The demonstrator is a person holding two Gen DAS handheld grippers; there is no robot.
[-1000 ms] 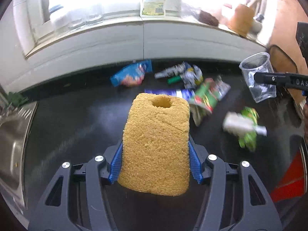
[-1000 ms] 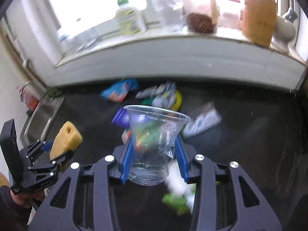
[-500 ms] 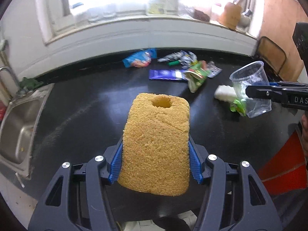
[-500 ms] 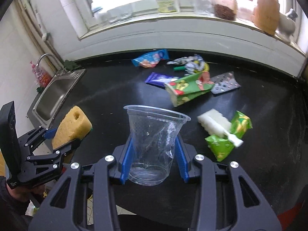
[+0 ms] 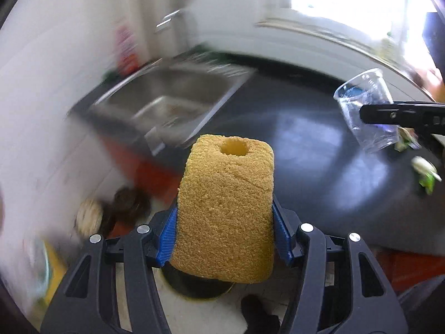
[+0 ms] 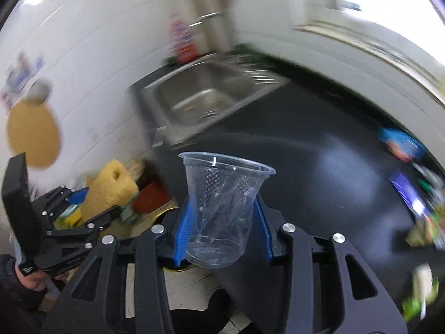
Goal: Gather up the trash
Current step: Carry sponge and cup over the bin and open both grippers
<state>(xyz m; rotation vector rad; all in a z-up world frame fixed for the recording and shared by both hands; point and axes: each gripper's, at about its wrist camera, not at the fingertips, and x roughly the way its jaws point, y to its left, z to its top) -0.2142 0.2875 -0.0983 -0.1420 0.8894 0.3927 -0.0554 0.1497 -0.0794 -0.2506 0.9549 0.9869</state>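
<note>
Left wrist: left gripper (image 5: 225, 239) clamped on yellow sponge (image 5: 226, 208), blue pads pressing both sides. Sponge sits past counter (image 5: 306, 150) front edge, over floor; dark round opening directly below. Sink (image 5: 172, 103) ahead left, blurred. Cup (image 5: 367, 111) in other tool at right, above counter.

Right wrist: right gripper (image 6: 222, 231) clamped on clear cup (image 6: 222, 211), upright, at counter (image 6: 319, 167) front edge. Wrappers (image 6: 417, 194) along right counter, blurred. Sponge (image 6: 108, 192) low left, off counter

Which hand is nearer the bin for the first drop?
Probably left. Its tongs hold the sponge right above the dark, yellow-rimmed bin; the right's cup sits farther over the counter.
</note>
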